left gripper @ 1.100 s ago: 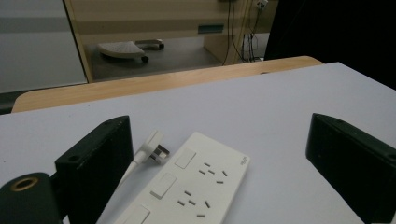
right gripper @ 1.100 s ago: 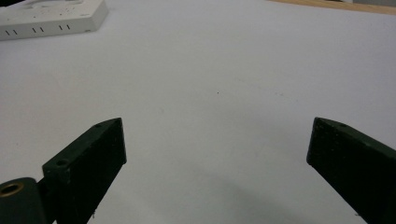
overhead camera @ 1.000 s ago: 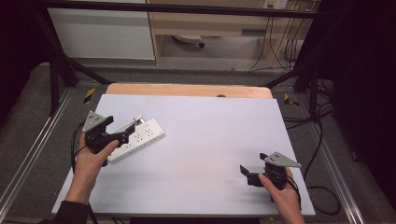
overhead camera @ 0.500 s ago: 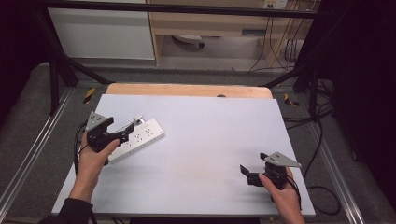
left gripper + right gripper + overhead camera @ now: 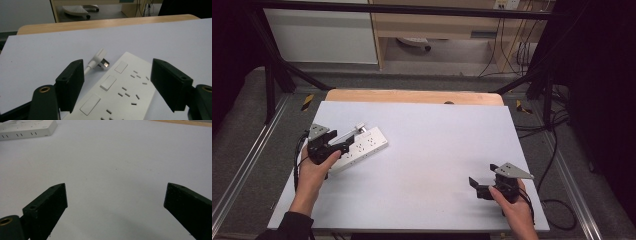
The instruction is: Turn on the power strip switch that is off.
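A white power strip (image 5: pixel 364 146) lies flat on the left part of the pale table (image 5: pixel 437 140), with its white plug (image 5: pixel 359 128) and cord beside its far edge. My left gripper (image 5: pixel 341 147) is open at the strip's left end. In the left gripper view the strip (image 5: pixel 125 92) runs between the two spread jaws of the left gripper (image 5: pixel 117 72), apart from both, and the plug (image 5: pixel 101 59) lies just beyond the left jaw. My right gripper (image 5: pixel 478 187) rests open near the front right of the table with nothing between its jaws (image 5: pixel 115 195).
The table's wooden far edge (image 5: pixel 412 96) borders a floor with cables (image 5: pixel 517 55) and cabinets behind. A corner of the power strip (image 5: pixel 27 130) appears far off in the right gripper view. Metal rails (image 5: pixel 242 165) run along both sides of the table.
My left gripper has edged slightly to the right, closer over the strip's end. The strip and the right gripper have stayed put.
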Demonstrator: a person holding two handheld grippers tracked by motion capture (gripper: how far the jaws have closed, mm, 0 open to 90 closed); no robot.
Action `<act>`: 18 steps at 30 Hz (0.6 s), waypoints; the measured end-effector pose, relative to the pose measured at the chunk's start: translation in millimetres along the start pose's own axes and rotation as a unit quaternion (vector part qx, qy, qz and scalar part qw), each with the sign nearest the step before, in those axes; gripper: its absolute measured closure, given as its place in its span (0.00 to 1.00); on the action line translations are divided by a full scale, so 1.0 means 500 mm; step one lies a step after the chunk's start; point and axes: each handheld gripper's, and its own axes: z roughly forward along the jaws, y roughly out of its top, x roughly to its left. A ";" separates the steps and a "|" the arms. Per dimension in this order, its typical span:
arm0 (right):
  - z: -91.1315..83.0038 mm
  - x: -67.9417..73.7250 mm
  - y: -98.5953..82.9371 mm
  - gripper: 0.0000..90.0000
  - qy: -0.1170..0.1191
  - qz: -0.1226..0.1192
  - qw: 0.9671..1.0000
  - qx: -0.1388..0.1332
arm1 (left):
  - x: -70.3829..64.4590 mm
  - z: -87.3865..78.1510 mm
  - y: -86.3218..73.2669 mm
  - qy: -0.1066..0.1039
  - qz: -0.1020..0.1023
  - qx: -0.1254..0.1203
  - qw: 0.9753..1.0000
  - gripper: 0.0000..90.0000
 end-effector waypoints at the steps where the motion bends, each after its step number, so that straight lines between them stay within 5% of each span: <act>1: 0.000 0.000 0.001 0.06 0.000 -0.002 1.000 -0.002 | 0.000 0.001 -0.001 0.000 0.000 0.005 1.000 0.32; 12: 0.002 0.003 0.001 0.06 0.003 -0.001 1.000 -0.001 | -0.002 0.011 -0.004 -0.004 -0.002 0.022 1.000 0.36; 18: 0.005 0.002 0.000 0.06 0.005 -0.002 1.000 0.003 | -0.005 0.028 -0.007 0.000 -0.003 0.030 1.000 0.46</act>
